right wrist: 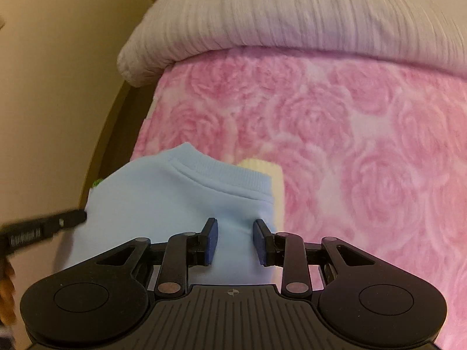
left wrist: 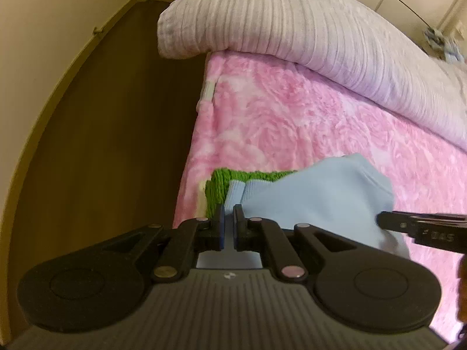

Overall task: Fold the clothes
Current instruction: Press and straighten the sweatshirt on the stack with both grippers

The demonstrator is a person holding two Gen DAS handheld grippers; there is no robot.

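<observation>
A folded light blue sweatshirt [left wrist: 321,198] lies on the pink rose-patterned blanket [left wrist: 292,116], partly on top of a green knitted garment [left wrist: 221,180]. My left gripper [left wrist: 229,224] is nearly shut at the sweatshirt's ribbed cuff edge; cloth between the pads is not clearly visible. In the right wrist view the sweatshirt [right wrist: 175,198] shows its ribbed collar, and a pale yellow garment [right wrist: 271,175] peeks out beneath it. My right gripper [right wrist: 235,239] is open over the sweatshirt's near right part. The left gripper's fingertips [right wrist: 73,217] reach the sweatshirt's left edge.
A grey ribbed duvet [left wrist: 292,29] is bunched at the far end of the bed. Dark wood floor [left wrist: 116,145] and a cream wall lie left of the bed edge. The right gripper's fingertips [left wrist: 391,221] enter the left wrist view from the right.
</observation>
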